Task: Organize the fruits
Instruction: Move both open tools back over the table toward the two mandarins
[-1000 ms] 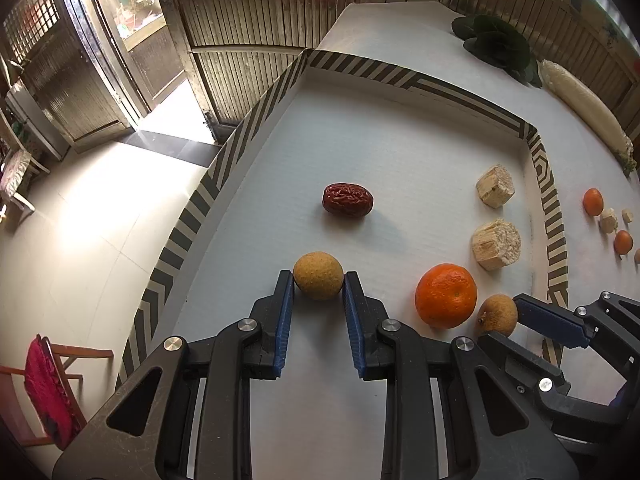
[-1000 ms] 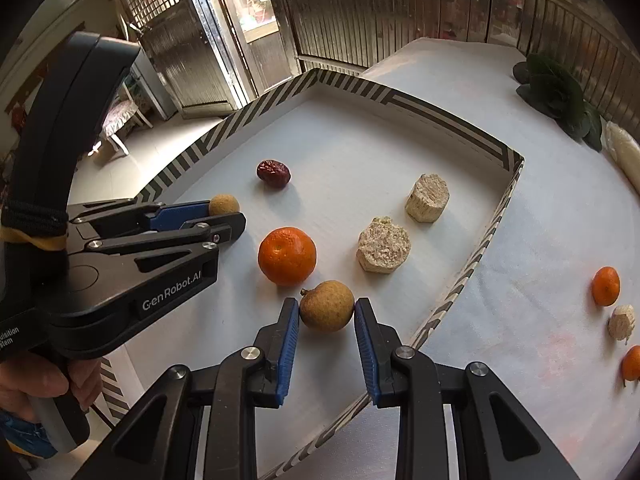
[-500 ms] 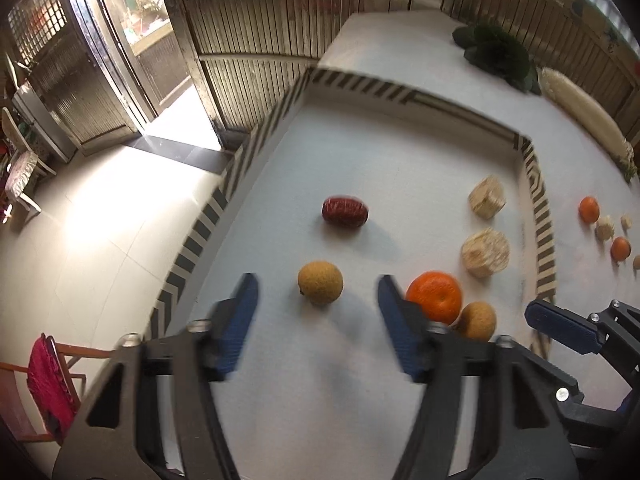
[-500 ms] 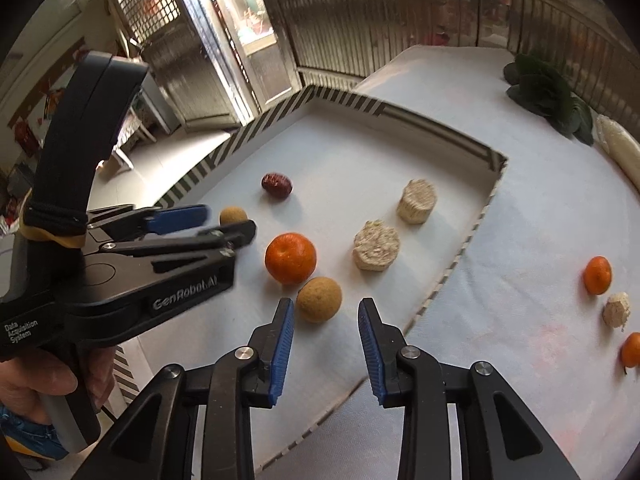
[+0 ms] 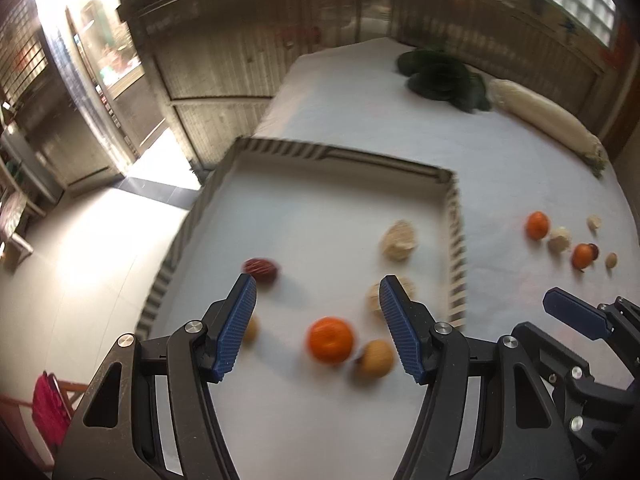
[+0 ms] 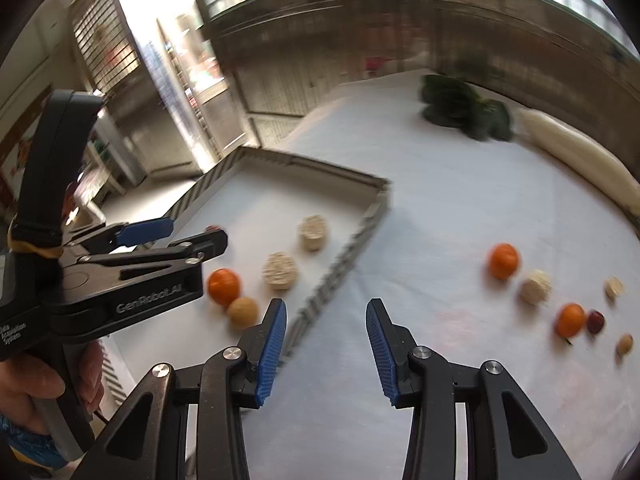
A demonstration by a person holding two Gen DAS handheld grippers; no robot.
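Note:
A striped-rimmed tray point(image 5: 454, 240) holds a red date point(image 5: 261, 270), an orange point(image 5: 330, 339), two tan round fruits point(image 5: 374, 358) and two pale chunks point(image 5: 400, 238). My left gripper point(image 5: 316, 284) hangs open above the tray with nothing between its fingers; one tan fruit point(image 5: 252, 330) peeks out beside its left finger. My right gripper point(image 6: 326, 308) hovers over the tray's right rim point(image 6: 344, 256), its jaws opening and empty. More fruit lies on the cloth to the right: an orange point(image 6: 503, 261), another orange point(image 6: 570, 320), a red date point(image 6: 595, 322) and a small tan fruit point(image 6: 624, 344).
Dark leafy greens point(image 5: 440, 76) and a long white radish point(image 5: 540, 120) lie at the table's far side. Pale chunks point(image 6: 535, 286) sit among the loose fruit. A person's hand point(image 6: 24, 392) holds the left gripper. The floor drops away left of the tray.
Both grippers let go of the tan fruits they were shut on, opened, rose and drew back. The right gripper has swung right, over the tray rim.

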